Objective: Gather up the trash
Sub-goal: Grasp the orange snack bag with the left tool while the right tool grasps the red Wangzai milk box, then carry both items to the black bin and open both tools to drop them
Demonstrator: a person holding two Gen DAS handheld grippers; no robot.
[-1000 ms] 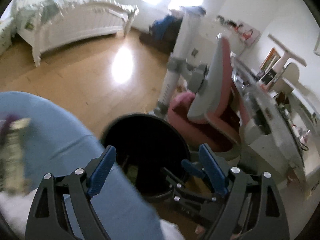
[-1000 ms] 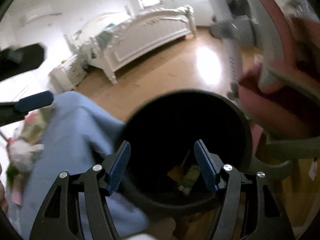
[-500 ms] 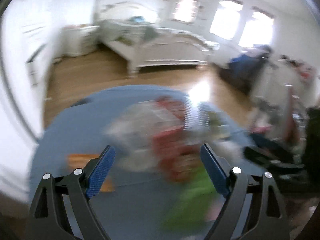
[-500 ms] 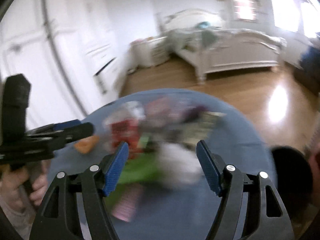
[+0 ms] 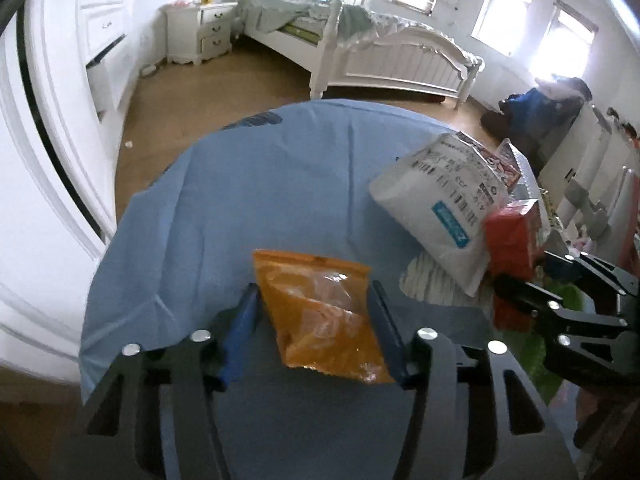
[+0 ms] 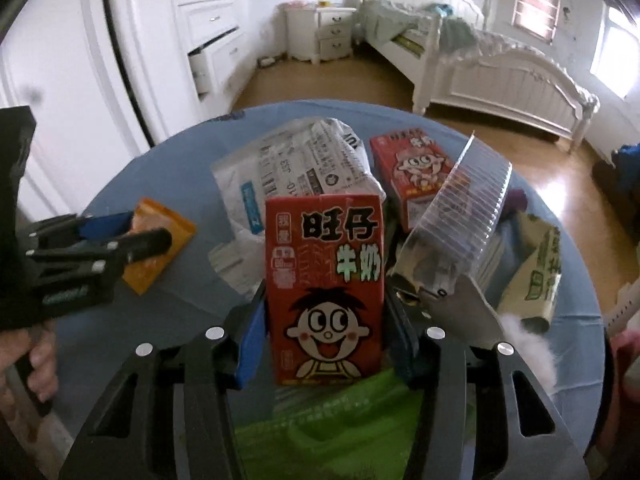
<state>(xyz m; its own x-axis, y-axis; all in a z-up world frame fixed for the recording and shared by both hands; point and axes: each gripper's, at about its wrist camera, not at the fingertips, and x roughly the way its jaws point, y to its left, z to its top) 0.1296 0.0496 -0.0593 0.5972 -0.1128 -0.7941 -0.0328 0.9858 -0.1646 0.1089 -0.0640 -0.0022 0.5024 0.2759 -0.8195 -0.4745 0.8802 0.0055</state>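
The left gripper (image 5: 314,320) closes its blue pads on a crinkled orange plastic snack pouch (image 5: 324,316) lying on the round blue-clothed table (image 5: 248,200). The right gripper (image 6: 326,334) clamps an upright red milk carton (image 6: 325,296) beside a white printed mailer bag (image 6: 296,168) and a ridged clear plastic tray (image 6: 460,224).

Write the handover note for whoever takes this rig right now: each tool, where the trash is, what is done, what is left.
Left tool: closed around the orange snack bag on the blue tablecloth.
Right tool: closed on the near red milk carton.
Still on the table: white mailer bag, second red carton, clear plastic tray, green wrapper, cream-and-green wrapper.
Done: both pieces gripped.
Left: carry both to a bin, not in view now, then clear the rest.
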